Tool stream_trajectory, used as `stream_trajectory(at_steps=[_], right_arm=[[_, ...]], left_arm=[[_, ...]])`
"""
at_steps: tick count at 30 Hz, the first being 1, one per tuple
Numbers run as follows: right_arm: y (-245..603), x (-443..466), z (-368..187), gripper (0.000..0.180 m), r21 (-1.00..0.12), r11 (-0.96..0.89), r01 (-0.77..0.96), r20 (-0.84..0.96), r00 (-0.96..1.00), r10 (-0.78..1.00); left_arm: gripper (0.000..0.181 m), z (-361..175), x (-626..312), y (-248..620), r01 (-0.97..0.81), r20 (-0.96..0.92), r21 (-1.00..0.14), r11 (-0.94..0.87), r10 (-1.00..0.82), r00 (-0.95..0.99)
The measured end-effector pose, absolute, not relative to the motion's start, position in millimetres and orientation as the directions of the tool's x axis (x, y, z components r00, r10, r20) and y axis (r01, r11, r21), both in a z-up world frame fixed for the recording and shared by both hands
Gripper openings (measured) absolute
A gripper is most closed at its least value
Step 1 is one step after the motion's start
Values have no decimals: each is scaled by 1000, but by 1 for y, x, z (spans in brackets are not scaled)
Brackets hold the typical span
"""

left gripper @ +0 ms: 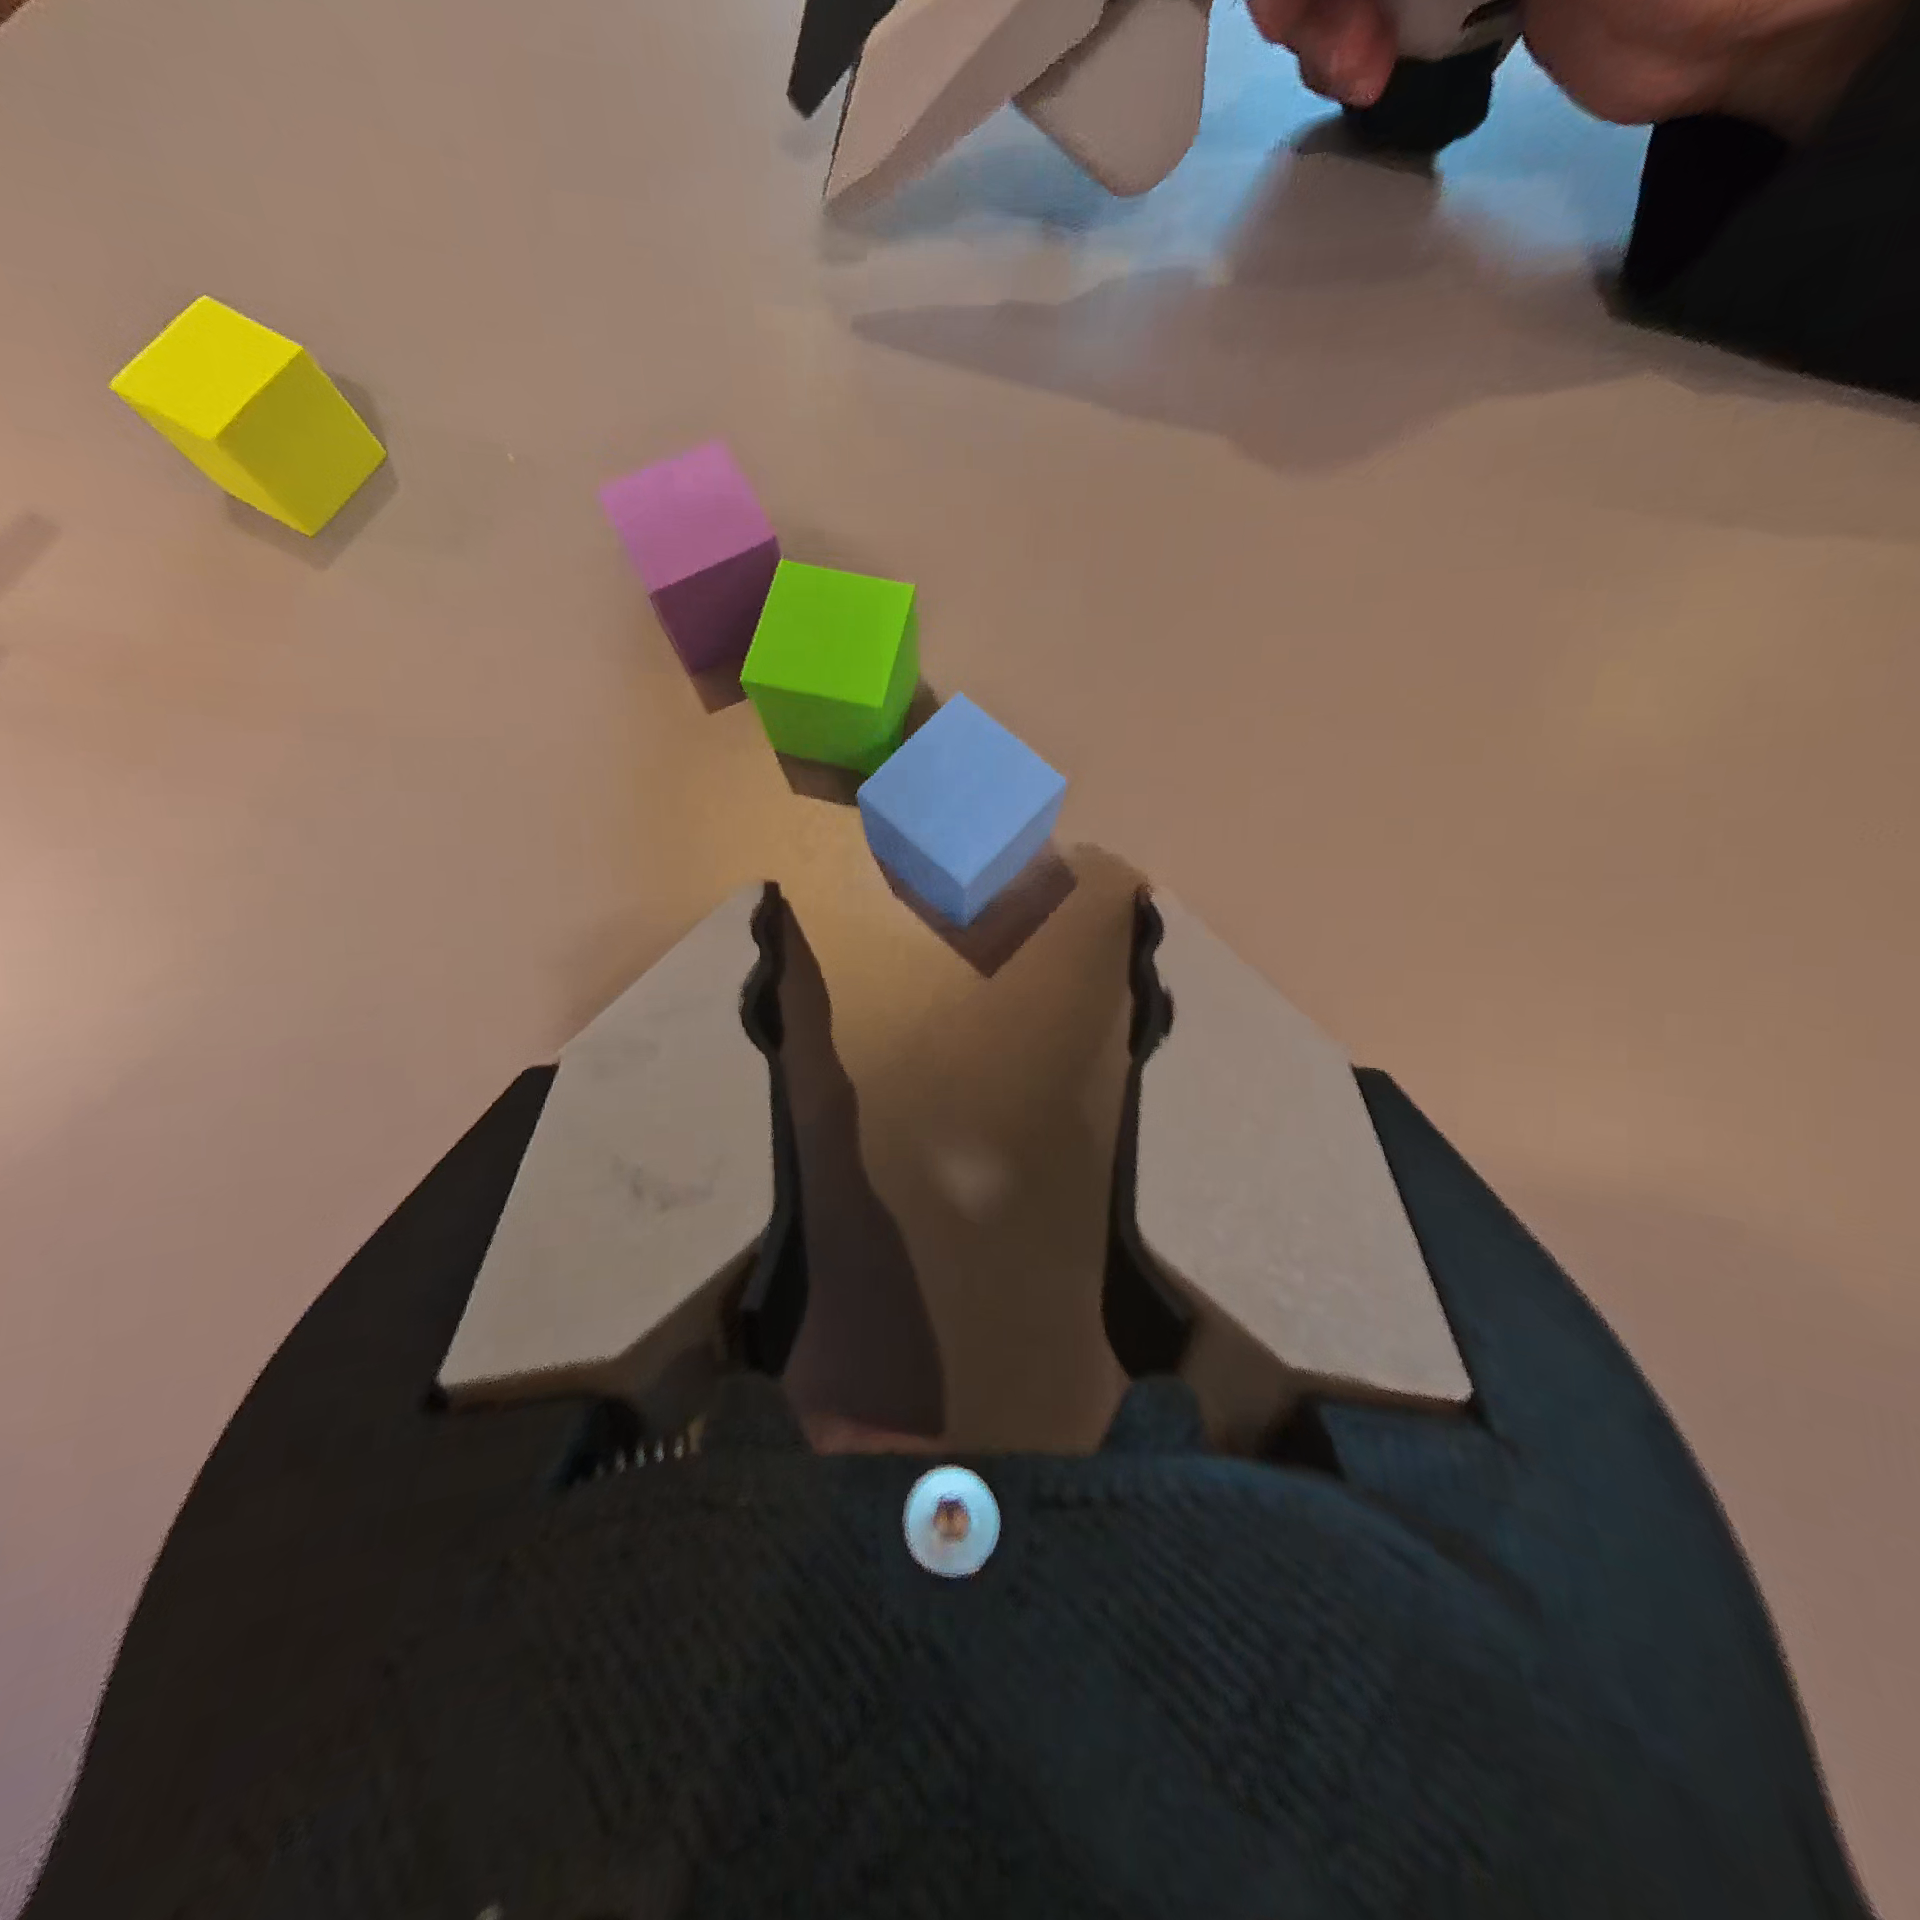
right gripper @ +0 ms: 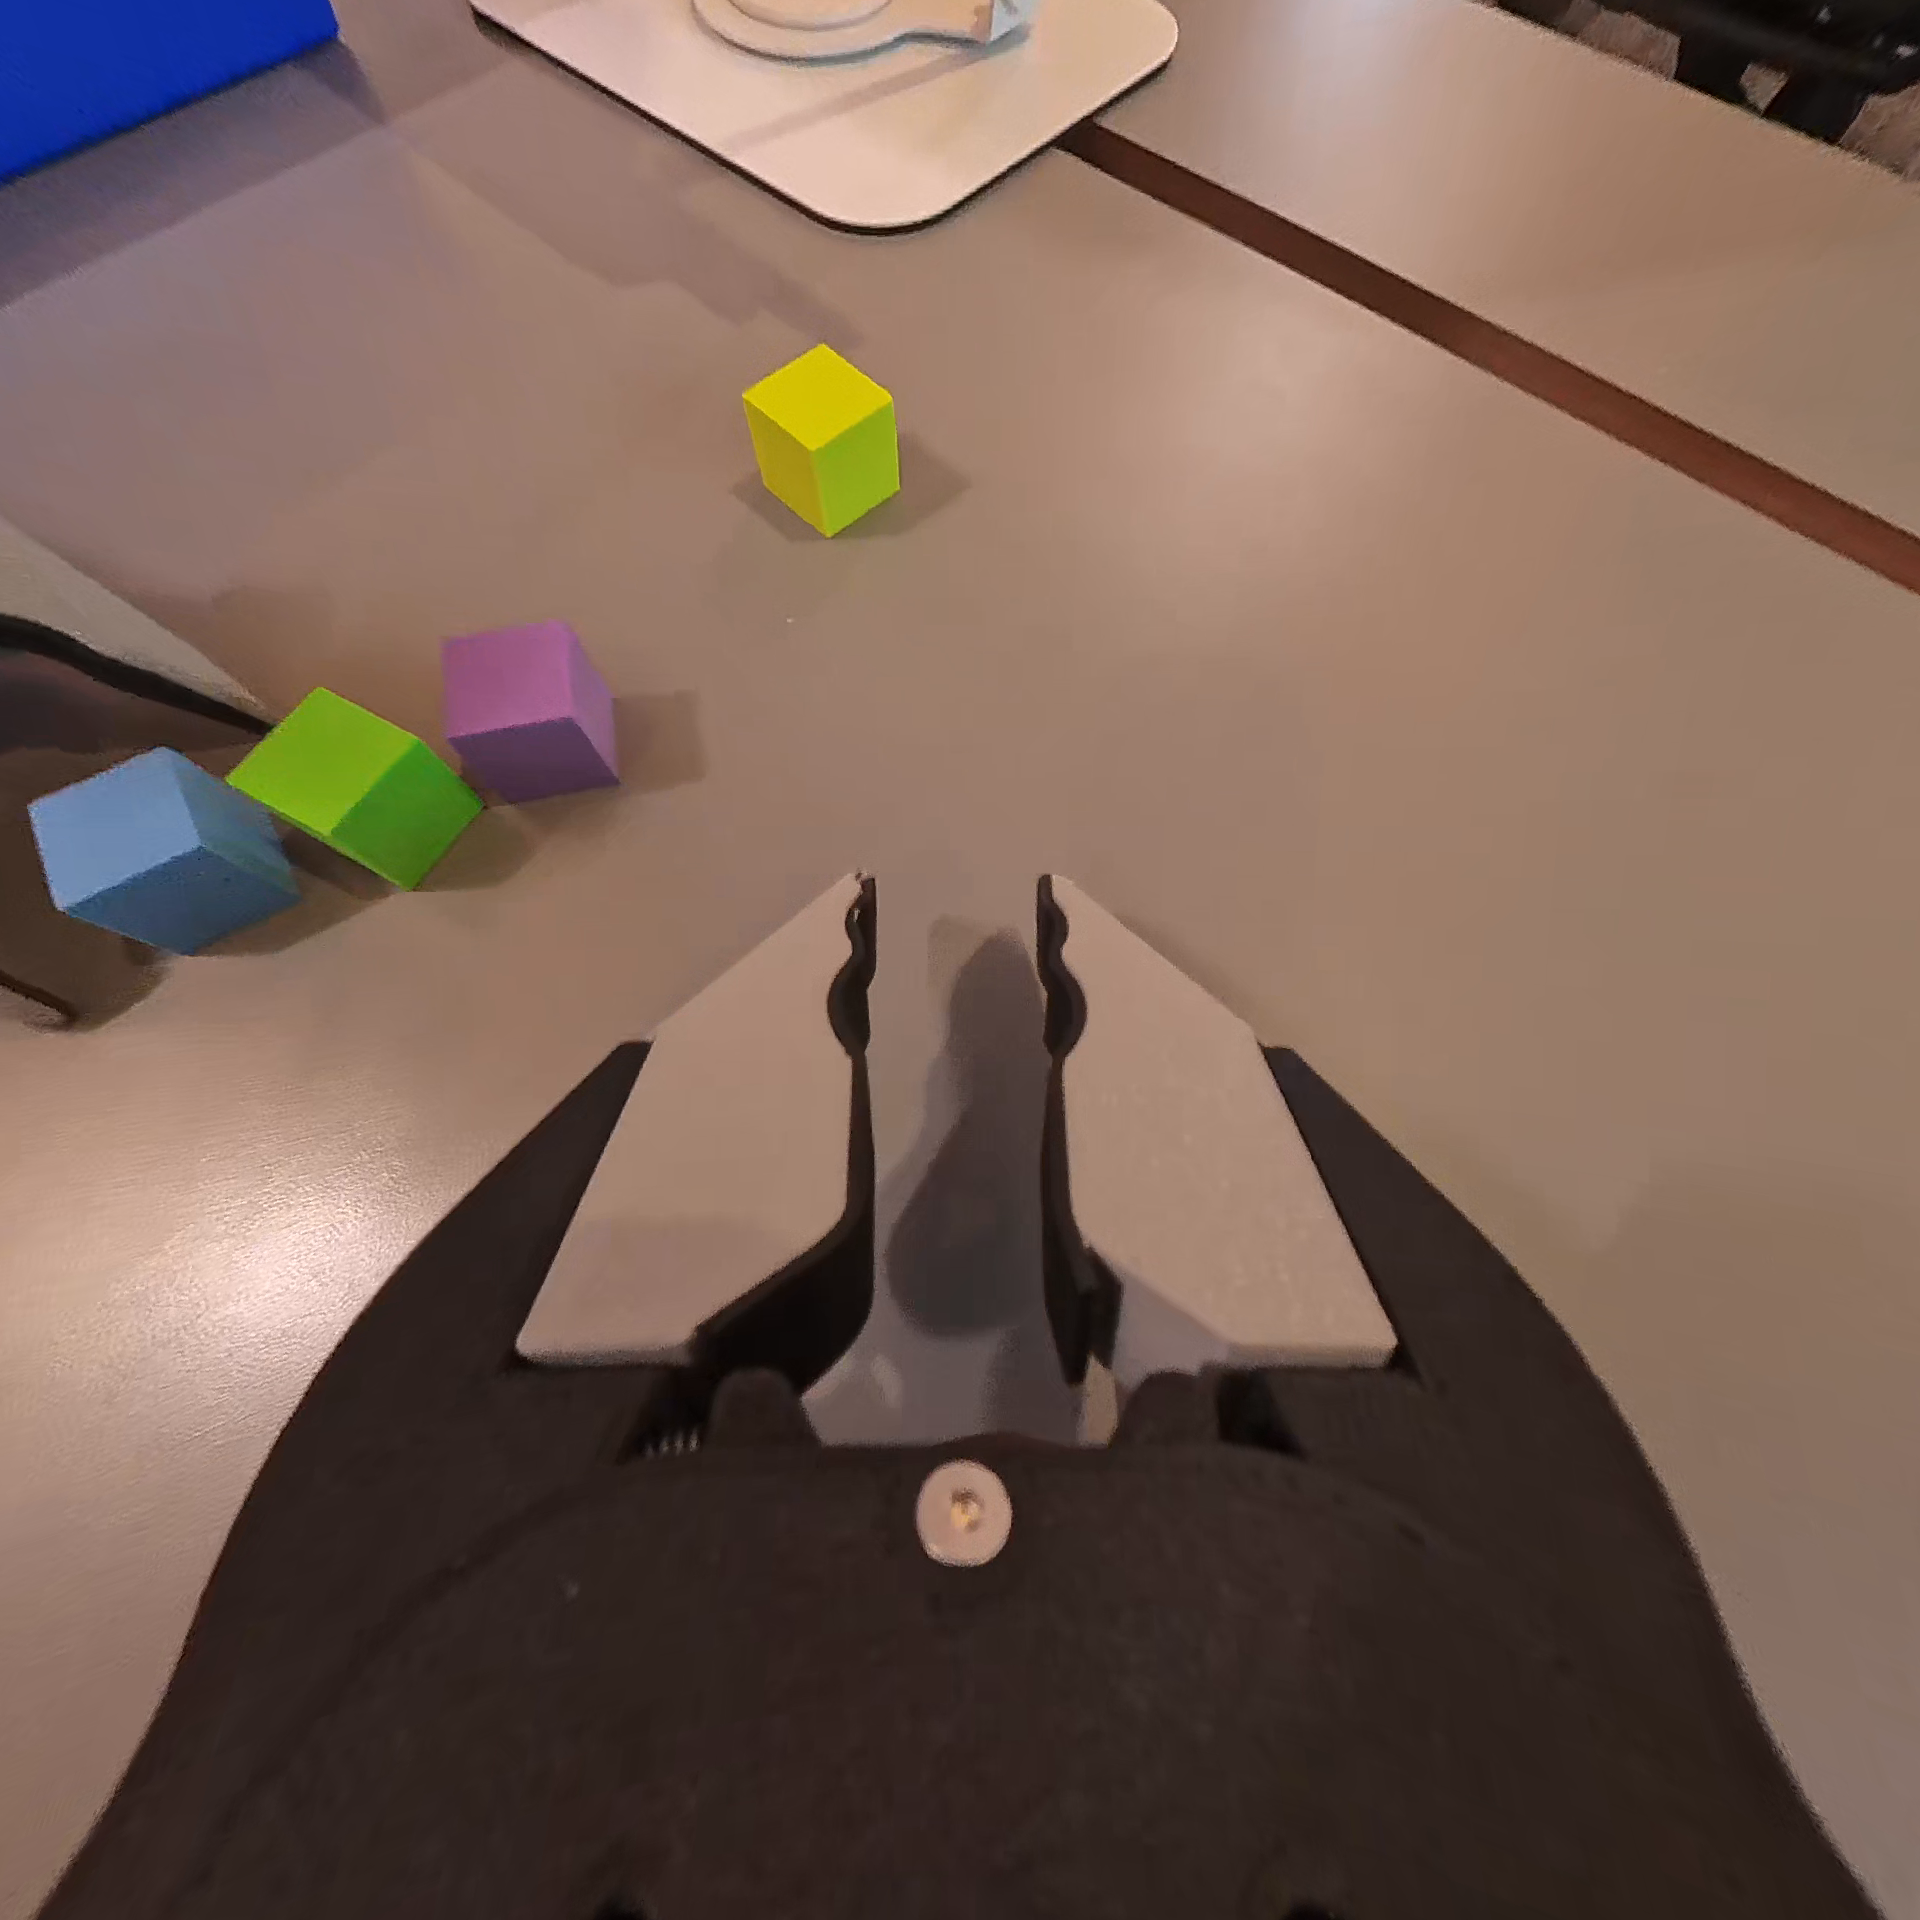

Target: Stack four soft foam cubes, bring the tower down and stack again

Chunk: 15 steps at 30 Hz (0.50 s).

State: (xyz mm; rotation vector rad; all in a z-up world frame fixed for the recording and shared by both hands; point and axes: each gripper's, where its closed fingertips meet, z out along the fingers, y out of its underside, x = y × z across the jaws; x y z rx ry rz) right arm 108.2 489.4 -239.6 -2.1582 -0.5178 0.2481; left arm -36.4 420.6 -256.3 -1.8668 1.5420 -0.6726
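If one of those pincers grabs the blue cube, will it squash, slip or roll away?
The blue cube is foam with a matte face, so it would probably give a little and feel light rather than slip. Its flat sides make rolling unlikely, though a nudge could tip it onto another face. It seems to touch the green cube, so pushing it may shift that too. The left gripper is open.

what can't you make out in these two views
- Round white object on the mat: cut off by the right wrist view's top edge.
- Blue cube: blurred; whether it rests flat is unclear in either view.
- Right tool: cut off by the left wrist view's top edge.
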Motion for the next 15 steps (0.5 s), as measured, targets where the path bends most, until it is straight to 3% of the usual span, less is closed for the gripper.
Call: stream_trajectory(at_steps=[8,9,15], right_arm=[[488,102,-251,29,-758,-548,354,63,876,478],[487,101,-251,29,-756,-549,356,63,875,481],[486,100,-252,30,-752,-552,361,61,871,488]], left_arm=[[46,-254,-22,416,-667,-78,-741,-72,-978,193],[34,-254,-22,417,-668,-84,-741,-70,-977,196],[34,-253,-32,422,-677,-111,-731,-79,-966,233]])
